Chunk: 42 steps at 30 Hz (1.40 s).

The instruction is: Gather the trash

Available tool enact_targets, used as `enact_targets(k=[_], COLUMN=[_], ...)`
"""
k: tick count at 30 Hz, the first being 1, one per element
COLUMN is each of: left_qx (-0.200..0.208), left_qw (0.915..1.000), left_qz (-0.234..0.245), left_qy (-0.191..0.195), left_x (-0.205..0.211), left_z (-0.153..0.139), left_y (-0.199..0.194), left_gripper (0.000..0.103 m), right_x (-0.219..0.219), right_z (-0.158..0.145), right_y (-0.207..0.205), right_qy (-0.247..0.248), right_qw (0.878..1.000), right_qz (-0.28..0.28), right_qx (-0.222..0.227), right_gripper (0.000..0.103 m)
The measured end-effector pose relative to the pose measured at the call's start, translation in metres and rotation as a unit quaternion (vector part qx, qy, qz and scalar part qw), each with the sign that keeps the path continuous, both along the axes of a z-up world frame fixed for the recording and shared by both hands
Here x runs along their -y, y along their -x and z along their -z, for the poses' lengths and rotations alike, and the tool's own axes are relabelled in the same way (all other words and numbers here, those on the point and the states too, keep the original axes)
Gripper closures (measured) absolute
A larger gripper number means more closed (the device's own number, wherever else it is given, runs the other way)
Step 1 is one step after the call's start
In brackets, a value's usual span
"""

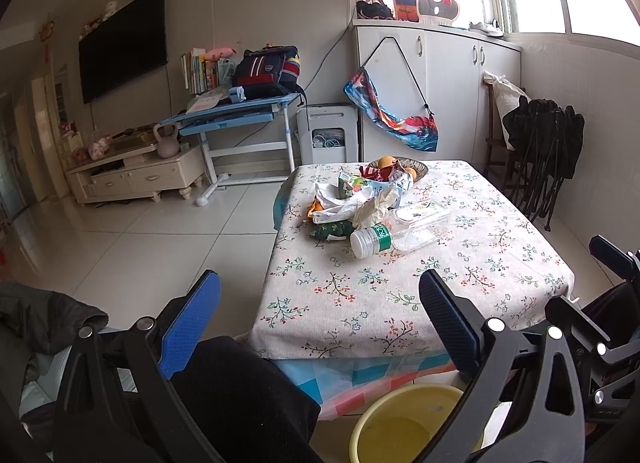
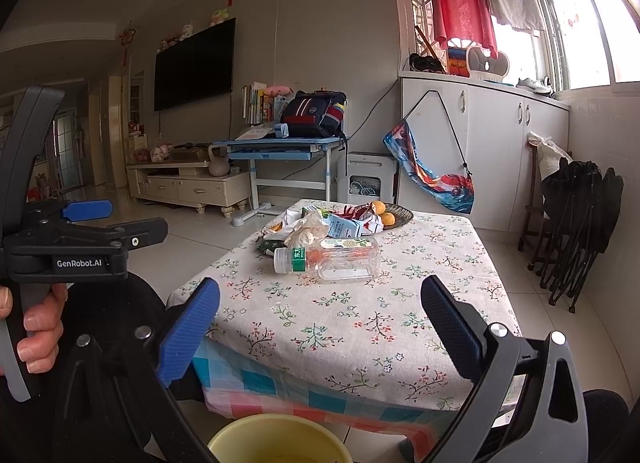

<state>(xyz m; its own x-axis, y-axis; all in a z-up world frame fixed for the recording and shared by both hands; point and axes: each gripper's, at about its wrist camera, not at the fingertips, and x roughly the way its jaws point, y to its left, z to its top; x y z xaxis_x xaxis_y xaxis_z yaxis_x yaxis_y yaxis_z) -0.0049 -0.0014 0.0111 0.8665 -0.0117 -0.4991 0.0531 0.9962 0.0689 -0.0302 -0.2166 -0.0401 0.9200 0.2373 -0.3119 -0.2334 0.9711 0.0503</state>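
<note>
Item: a clear, empty plastic bottle with a white cap and green label (image 2: 328,259) lay on its side on the floral-clothed table (image 2: 360,327), just above centre of the right-wrist frame, long axis running left-right with the cap to frame left, touching the heap of crumpled wrappers and cartons (image 1: 360,199) behind it. Right gripper (image 2: 320,327) and left gripper (image 1: 320,319) both stood released and empty, short of the bottle; the right seemed nearer. A yellow plastic bucket (image 2: 280,439) sat at bottom centre.

- I see a bottle (image 1: 396,233) lying on the table (image 1: 500,283), before the wrappers (image 1: 352,203).
- A fruit bowl (image 1: 400,167) sits behind them.
- A bucket (image 1: 412,423) stands below the table's near edge.
</note>
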Motion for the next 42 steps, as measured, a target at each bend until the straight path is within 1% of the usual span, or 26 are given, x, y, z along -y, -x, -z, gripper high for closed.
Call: enact_targets(k=[2,4,10,14,15,18,27,30,33,36,41,42], left_qx=[-0.010,-0.022,-0.034,-0.024,-0.021,-0.018,-0.016,-0.010,-0.005,-0.006,-0.005,-0.005], left_qw=[0.9999,0.9997,0.9994,0.9997,0.9998,0.9998,0.9999,0.9999,1.0000,1.0000,0.9999,1.0000], left_qz=[0.000,0.000,0.001,0.001,0.001,0.001,0.001,0.001,0.000,0.000,0.000,0.000], left_qy=[-0.004,-0.009,-0.007,-0.005,-0.003,0.000,0.005,0.006,0.009,0.001,0.011,0.008], left_x=[0.0004,0.0009,0.0004,0.0001,-0.0001,-0.0005,-0.0009,-0.0011,-0.0014,-0.0017,-0.0035,-0.0024], left_z=[0.0004,0.0005,-0.0005,-0.0016,-0.0009,-0.0009,-0.0008,-0.0014,-0.0010,-0.0024,-0.0039,-0.0027], left_y=[-0.0010,-0.0023,-0.0031,-0.0022,-0.0018,-0.0013,-0.0011,-0.0005,0.0001,-0.0003,-0.0002,0.0000], left_gripper=[0.007,0.007,0.007,0.007,0.007,0.007,0.007,0.007,0.007,0.007,0.007,0.007], right_x=[0.0000,0.0001,0.0004,0.0007,0.0011,0.0008,-0.0018,-0.0051,-0.0044,-0.0038,-0.0036,-0.0037], right_z=[-0.0002,0.0010,0.0006,0.0001,0.0011,0.0016,0.0028,0.0058,0.0066,0.0073,0.0084,0.0088], right_y=[-0.0003,-0.0033,-0.0032,-0.0032,-0.0038,-0.0044,-0.0042,-0.0046,-0.0037,-0.0045,-0.0029,-0.0030], right_qy=[0.003,0.010,0.007,0.001,0.003,0.002,0.003,0.013,0.010,0.013,0.005,0.007], right_qw=[1.000,1.000,1.000,1.000,0.999,0.999,0.999,0.999,0.999,0.999,0.999,0.999], right_qz=[-0.001,-0.003,-0.003,-0.004,-0.004,-0.005,-0.007,-0.008,-0.009,-0.009,-0.011,-0.012], right_qx=[-0.003,-0.024,-0.024,-0.026,-0.036,-0.042,-0.038,-0.031,-0.030,-0.035,-0.034,-0.034], right_gripper=[0.006,0.006,0.006,0.006,0.006,0.006,0.006,0.006,0.006,0.006,0.006,0.006])
